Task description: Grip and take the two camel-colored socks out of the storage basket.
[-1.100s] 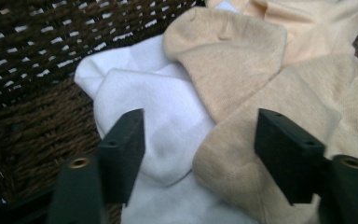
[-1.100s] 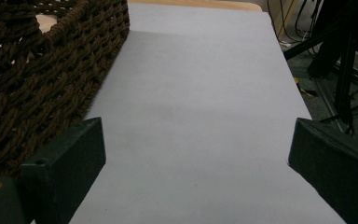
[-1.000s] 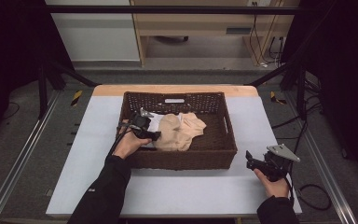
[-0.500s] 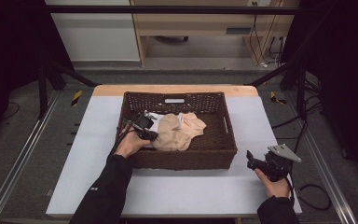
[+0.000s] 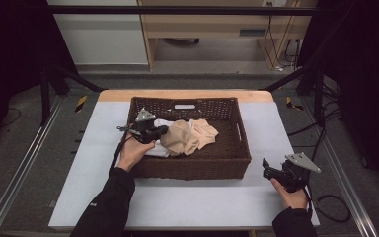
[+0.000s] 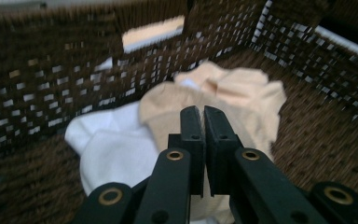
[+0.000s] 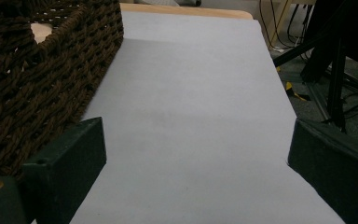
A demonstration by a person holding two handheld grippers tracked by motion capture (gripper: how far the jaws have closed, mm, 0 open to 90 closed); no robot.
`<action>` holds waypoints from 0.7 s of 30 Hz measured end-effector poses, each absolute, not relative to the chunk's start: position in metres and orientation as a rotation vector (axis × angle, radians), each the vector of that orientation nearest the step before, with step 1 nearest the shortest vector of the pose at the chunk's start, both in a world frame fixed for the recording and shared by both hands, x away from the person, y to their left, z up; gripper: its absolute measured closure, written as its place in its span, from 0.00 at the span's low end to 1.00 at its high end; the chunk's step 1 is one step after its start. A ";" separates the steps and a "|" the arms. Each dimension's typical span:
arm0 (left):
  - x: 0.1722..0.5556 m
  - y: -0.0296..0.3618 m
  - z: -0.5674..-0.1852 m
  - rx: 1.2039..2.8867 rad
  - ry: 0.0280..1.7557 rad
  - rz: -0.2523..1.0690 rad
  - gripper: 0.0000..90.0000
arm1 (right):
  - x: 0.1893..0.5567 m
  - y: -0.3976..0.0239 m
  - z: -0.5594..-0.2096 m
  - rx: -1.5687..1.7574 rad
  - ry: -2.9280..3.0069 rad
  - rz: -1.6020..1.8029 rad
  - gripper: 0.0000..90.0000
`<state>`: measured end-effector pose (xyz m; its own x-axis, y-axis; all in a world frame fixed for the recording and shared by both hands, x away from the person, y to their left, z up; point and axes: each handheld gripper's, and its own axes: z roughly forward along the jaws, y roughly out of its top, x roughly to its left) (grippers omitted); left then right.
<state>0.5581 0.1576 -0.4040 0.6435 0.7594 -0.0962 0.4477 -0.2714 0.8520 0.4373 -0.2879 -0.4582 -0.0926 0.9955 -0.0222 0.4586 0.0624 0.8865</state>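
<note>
Grey-topped counter [image 5: 103,148], wood strip along its far edge. Dark wicker basket [image 5: 197,168] at centre; beige cloth [image 5: 187,136] and white cloth [image 6: 112,149] bunched inside, touching. Your left tool [image 5: 162,131] sits in the basket, jaws clenched together over the beige cloth. Your right tool [image 5: 266,168] rests beside the basket, jaws released wide.

The left gripper [image 5: 161,131] reaches inside the basket [image 5: 192,168] from its left side, jaws pressed together with nothing visibly between them; the right gripper [image 5: 267,168] rests right of the basket's near corner, jaws spread wide apart
</note>
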 end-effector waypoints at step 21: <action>0.529 0.148 -0.343 1.659 0.779 0.542 0.96 | 0.437 -0.289 -0.457 1.483 1.627 0.982 0.05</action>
<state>0.5286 0.1482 -0.3428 0.6709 0.7394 -0.0561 0.2046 -0.1119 0.9724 0.4367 -0.2893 -0.4575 -0.0844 0.9963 -0.0135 0.4524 0.0504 0.8904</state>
